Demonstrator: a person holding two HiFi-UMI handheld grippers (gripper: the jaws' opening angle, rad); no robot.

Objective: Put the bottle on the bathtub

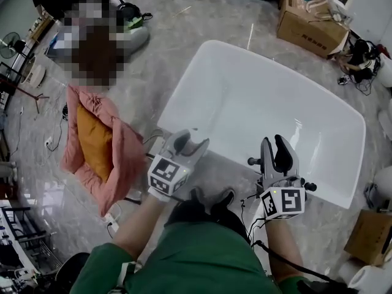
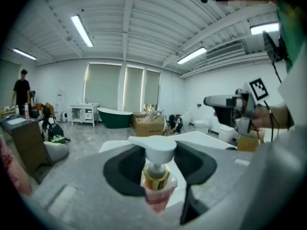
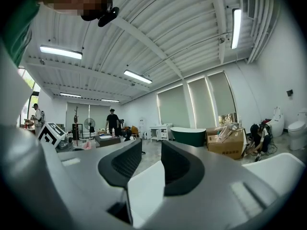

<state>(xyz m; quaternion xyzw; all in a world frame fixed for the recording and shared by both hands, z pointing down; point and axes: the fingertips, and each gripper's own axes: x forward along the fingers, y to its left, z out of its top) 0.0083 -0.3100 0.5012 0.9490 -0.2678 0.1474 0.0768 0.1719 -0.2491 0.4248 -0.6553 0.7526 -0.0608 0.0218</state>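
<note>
My left gripper (image 2: 156,169) is shut on a pump bottle (image 2: 156,178) with a white pump head, a gold collar and a clear pinkish body. The bottle stands upright between the dark pads. In the head view the left gripper (image 1: 184,144) hovers at the near left rim of the white bathtub (image 1: 263,103), and I cannot make out the bottle there. My right gripper (image 1: 277,152) is over the near rim further right. Its jaws (image 3: 151,164) stand a little apart with nothing between them. The tub's white rim (image 2: 201,138) shows beyond the bottle.
A pink and orange cushion (image 1: 101,149) lies on the marble floor left of the tub. Cardboard boxes (image 1: 309,23) stand beyond the tub, another (image 1: 369,241) at the near right. A dark green tub (image 2: 115,118) and people stand farther off.
</note>
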